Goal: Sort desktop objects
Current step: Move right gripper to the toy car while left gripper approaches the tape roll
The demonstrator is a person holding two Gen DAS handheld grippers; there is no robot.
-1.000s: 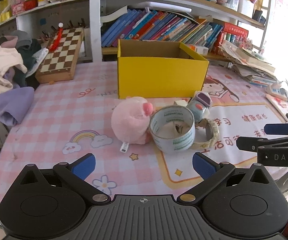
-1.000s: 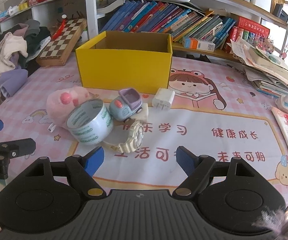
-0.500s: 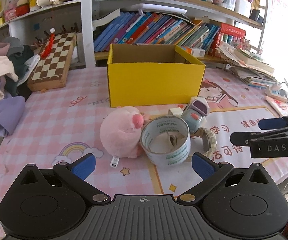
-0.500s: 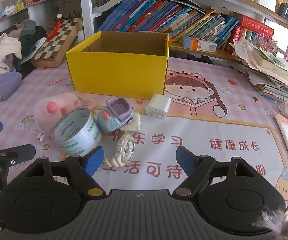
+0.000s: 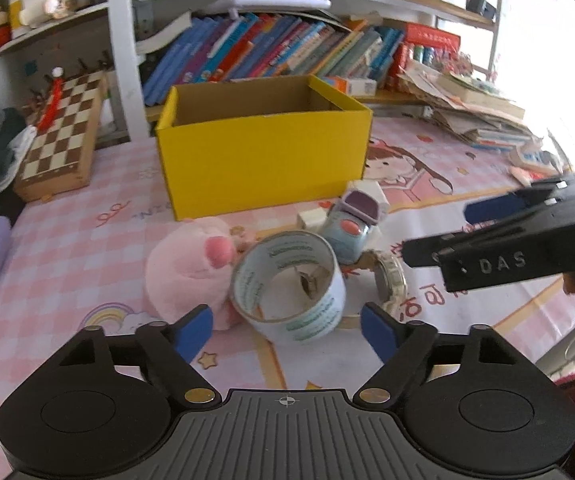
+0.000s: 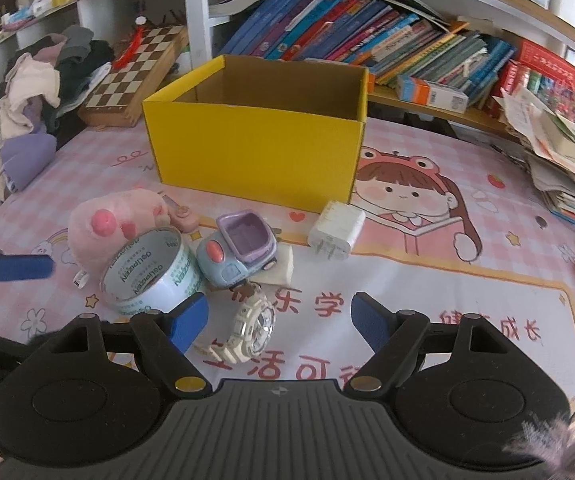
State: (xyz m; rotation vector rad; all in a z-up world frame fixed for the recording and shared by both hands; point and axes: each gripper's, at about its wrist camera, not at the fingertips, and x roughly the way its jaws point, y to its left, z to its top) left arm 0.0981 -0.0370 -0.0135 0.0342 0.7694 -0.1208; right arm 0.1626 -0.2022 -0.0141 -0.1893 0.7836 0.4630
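Both grippers hover with jaws spread and empty: the left gripper (image 5: 286, 326) frames a tape roll (image 5: 289, 286) lying on its side, core facing the jaws, pressed against a pink plush (image 5: 185, 268). The right gripper (image 6: 278, 320) has a cream watch (image 6: 249, 326) just ahead between its 2 fingers. Only the right view shows the white charger (image 6: 336, 230) beyond, before the yellow box (image 6: 255, 156).

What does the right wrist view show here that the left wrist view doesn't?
Only the right wrist view shows the white charger whole and the watch face-on. Only the left wrist view looks into the tape roll core and shows the right gripper from the side. Both show the empty yellow box, pink plush, toy car, and an open gripper; the left gripper straddles the tape.
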